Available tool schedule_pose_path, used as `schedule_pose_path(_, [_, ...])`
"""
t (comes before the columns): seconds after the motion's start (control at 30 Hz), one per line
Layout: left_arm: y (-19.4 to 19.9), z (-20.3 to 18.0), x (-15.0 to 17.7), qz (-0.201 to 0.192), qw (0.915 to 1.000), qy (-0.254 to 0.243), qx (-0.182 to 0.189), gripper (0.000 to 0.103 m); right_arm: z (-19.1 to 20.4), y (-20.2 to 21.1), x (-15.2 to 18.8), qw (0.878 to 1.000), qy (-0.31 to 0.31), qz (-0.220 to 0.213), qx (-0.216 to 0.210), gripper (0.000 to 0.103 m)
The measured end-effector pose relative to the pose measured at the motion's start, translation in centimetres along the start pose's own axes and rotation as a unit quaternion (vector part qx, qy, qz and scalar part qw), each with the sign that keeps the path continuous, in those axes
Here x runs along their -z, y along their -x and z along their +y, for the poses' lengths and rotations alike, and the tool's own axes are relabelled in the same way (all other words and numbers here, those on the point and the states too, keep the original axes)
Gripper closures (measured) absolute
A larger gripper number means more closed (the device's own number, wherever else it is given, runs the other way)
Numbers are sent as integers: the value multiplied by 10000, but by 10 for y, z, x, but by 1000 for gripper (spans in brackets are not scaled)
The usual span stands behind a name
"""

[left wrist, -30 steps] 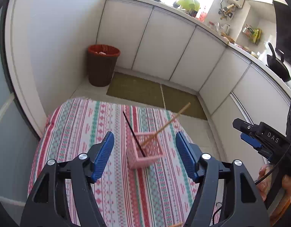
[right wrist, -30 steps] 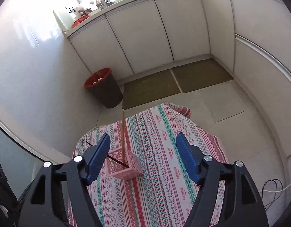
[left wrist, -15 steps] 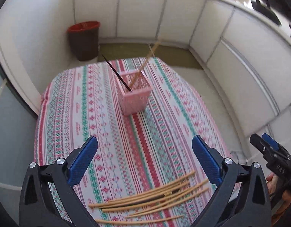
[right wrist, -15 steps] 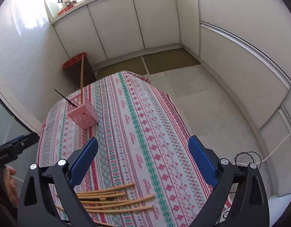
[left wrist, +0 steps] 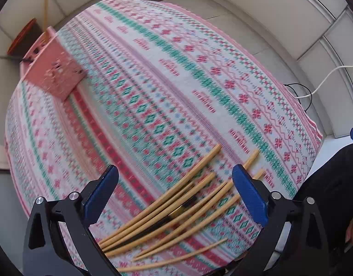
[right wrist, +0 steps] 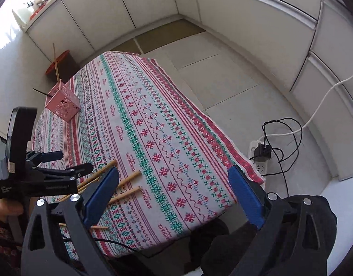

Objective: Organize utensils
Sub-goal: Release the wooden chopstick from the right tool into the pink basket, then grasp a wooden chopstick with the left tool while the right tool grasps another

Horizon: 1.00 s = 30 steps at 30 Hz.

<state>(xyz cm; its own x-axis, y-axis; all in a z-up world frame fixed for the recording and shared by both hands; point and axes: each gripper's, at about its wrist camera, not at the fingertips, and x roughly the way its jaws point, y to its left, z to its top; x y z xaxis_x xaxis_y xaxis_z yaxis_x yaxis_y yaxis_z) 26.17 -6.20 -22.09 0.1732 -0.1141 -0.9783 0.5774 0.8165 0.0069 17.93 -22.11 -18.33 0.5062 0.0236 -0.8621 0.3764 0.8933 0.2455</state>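
Several wooden chopsticks (left wrist: 176, 209) and one dark chopstick (left wrist: 167, 218) lie in a loose pile on the patterned tablecloth (left wrist: 176, 80) near its front edge. My left gripper (left wrist: 175, 187) is open and empty, low over the pile. The pile also shows in the right wrist view (right wrist: 128, 179). A pink holder (right wrist: 64, 105) stands at the far left of the table with one wooden and one black chopstick in it; it also shows in the left wrist view (left wrist: 54, 73). My right gripper (right wrist: 174, 191) is open and empty above the table's front right. The left gripper's body (right wrist: 38, 174) shows there.
A red-rimmed bin (right wrist: 61, 65) stands on the floor beyond the table. White cabinets (right wrist: 245, 23) line the walls. A power strip (right wrist: 261, 156) with cables lies on the floor to the right of the table.
Both grippers have pulled back from the pink holder toward the table's front edge. The left one has dropped low over the chopstick pile and tilted.
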Motion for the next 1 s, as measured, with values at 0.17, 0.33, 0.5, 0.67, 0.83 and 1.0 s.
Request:
schedule_pose_path(0.17, [-20,-14,-11,238,9993,-260,-94,23,6,-4,6,9997,148,188,-40,10])
schedule_pose_path(0.33, [-46,-10,-11,661,9973,-305,-24,49,10,-13,8,9991,174,382,-17,10])
schedule_pose_path(0.5, [-49,-6,-12,552,9976,-413,-33,63,5,-25,6,9980,-30,623,-18,10])
schedule_pose_path(0.67, [-41,-1,-15,336,9988,-344,62,84,8,-38,4,9965,-210,814,-10,10])
schedule_pose_path(0.83, [-26,27,-18,-279,9985,-290,-382,89,23,-66,0,9915,-392,1238,-57,10])
schedule_pose_path(1.0, [21,68,-18,-1046,9929,266,-507,91,38,-94,0,9846,-677,1604,-129,13])
